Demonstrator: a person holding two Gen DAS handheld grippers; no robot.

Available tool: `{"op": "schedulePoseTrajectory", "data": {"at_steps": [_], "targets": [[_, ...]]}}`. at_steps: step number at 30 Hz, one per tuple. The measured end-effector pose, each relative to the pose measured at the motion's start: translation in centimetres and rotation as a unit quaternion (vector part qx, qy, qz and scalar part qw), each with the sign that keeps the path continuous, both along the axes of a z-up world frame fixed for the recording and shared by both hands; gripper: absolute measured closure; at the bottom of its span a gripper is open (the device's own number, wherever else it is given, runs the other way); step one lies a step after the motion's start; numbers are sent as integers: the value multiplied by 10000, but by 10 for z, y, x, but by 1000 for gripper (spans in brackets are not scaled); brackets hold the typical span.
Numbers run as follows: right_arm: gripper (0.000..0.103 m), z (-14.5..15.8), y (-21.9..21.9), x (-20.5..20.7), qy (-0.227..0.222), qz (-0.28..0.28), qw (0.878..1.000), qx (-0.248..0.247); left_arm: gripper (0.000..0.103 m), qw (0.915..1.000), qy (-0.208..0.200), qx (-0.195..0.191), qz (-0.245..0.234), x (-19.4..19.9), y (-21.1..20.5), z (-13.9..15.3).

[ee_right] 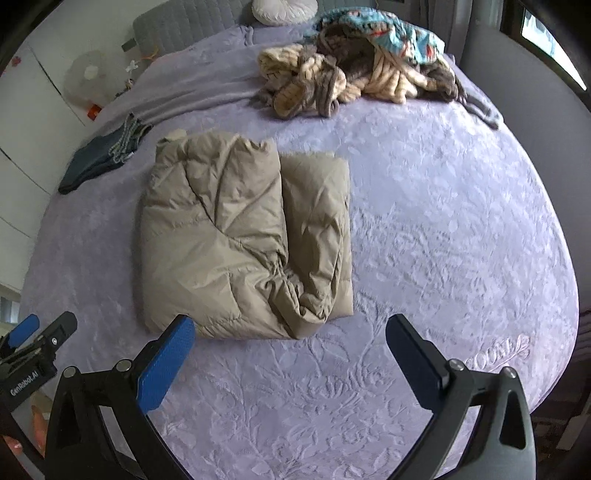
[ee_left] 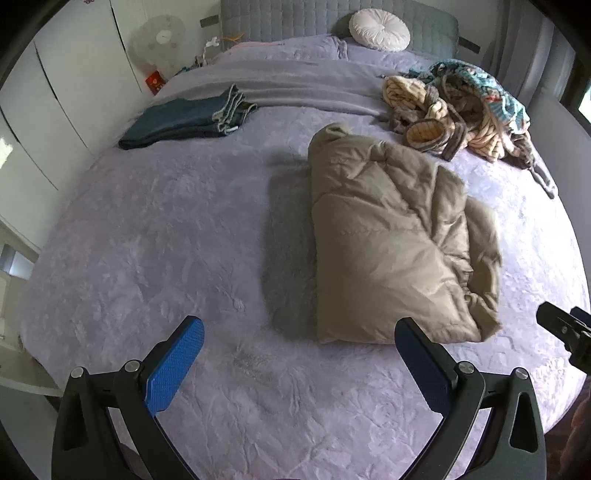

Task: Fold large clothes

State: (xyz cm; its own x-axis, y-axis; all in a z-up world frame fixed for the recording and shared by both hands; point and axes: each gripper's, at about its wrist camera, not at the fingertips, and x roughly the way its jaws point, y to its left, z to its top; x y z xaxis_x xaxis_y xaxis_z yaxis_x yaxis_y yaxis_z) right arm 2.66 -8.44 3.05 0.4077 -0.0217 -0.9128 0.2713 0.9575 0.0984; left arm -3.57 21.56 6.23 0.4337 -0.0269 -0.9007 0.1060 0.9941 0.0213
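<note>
A beige puffer jacket (ee_left: 388, 240) lies folded into a thick rectangle on the lilac bed (ee_left: 166, 240); in the right wrist view the jacket (ee_right: 240, 240) sits left of centre. My left gripper (ee_left: 301, 332) is open and empty, just short of the jacket's near edge. My right gripper (ee_right: 291, 332) is open and empty, its left fingertip over the jacket's near edge. The right gripper shows at the right edge of the left wrist view (ee_left: 565, 332); the left gripper shows at the left edge of the right wrist view (ee_right: 40, 339).
Folded dark jeans (ee_left: 184, 118) lie at the far left of the bed. A heap of unfolded clothes (ee_left: 465, 107) lies at the far right. A round white cushion (ee_left: 380, 29) rests by the headboard. A fan (ee_left: 159, 40) stands beside white wardrobes.
</note>
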Motion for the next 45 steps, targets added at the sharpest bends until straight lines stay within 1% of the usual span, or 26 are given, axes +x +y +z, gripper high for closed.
{"op": "schedulePoseTrajectory", "data": {"at_steps": [5, 8, 15, 18, 22, 45], "targets": [[0, 26, 0, -9, -277, 140, 9994, -139, 0, 9996, -233, -97, -142, -15, -12, 30], [0, 40, 3, -13, -384, 238, 9985, -305, 0, 9992, -364, -131, -99, -20, -18, 45], [0, 65, 6, -20, -698, 395, 9956, -490, 0, 9978, -650, -8, -89, -31, -27, 67], [0, 70, 3, -23, -762, 367, 9951, -509, 0, 9977, -677, -42, -65, -35, -27, 71], [0, 73, -1, -27, -791, 318, 9950, -523, 0, 9976, -694, 15, -28, -38, -28, 73], [0, 75, -1, -36, -817, 278, 9948, -536, 0, 9976, -696, 7, 20, -45, -28, 76]]}}
